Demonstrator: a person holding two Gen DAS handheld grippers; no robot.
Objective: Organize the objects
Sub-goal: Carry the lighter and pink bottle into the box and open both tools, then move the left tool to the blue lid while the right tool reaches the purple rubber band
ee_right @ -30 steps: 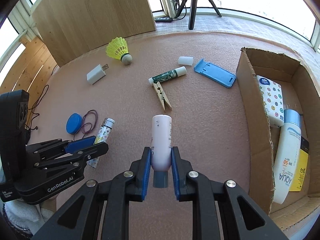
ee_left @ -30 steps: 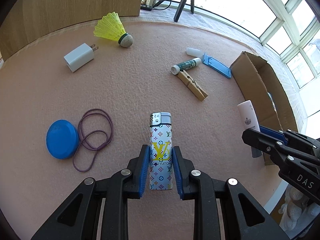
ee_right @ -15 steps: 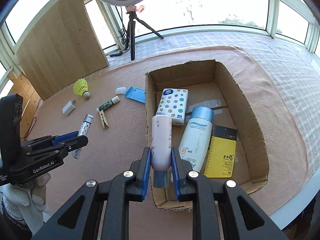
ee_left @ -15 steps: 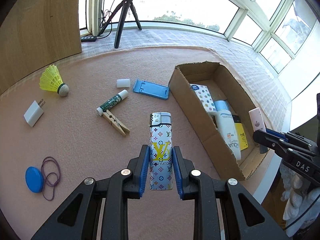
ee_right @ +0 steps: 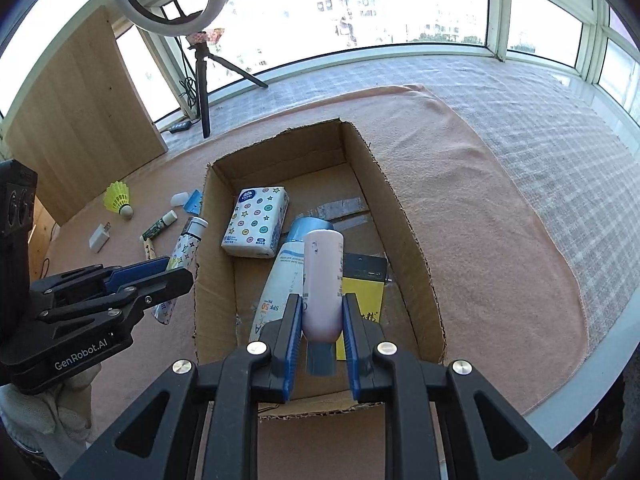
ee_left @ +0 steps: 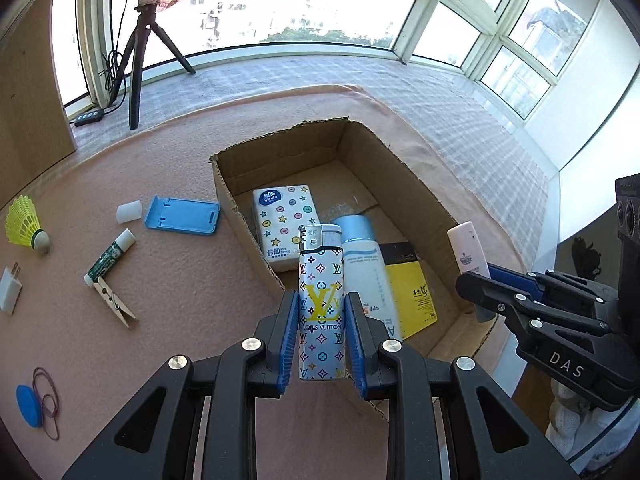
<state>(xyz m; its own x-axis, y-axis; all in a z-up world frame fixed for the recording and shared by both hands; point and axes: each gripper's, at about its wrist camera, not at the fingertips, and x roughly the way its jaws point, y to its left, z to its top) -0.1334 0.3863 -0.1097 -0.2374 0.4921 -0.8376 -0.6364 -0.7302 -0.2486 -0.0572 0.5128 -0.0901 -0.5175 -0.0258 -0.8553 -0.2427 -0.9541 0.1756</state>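
Note:
My left gripper (ee_left: 322, 312) is shut on a patterned lighter (ee_left: 321, 304), held above the near left wall of the open cardboard box (ee_left: 240, 208). My right gripper (ee_right: 322, 312) is shut on a pale pink bottle (ee_right: 322, 280), held over the near end of the box (ee_right: 384, 184). Inside the box lie a tissue pack (ee_left: 286, 224), a sunscreen tube (ee_left: 366, 276) and a yellow and black packet (ee_left: 410, 288). The right gripper with the pink bottle (ee_left: 468, 250) shows at the right of the left wrist view, and the lighter (ee_right: 184, 256) at the left of the right wrist view.
On the pink mat left of the box lie a blue phone stand (ee_left: 182, 216), a white cap (ee_left: 129, 212), a green lip balm (ee_left: 110, 256), a clothespin (ee_left: 114, 306), a yellow shuttlecock (ee_left: 26, 224), a white charger (ee_left: 10, 290), a blue lid (ee_left: 28, 406) and a rubber band (ee_left: 48, 400). A tripod (ee_left: 138, 44) stands at the back.
Both grippers have moved right and toward the box with their objects still held. The box now lies directly ahead in both views; the loose items have slid to the left.

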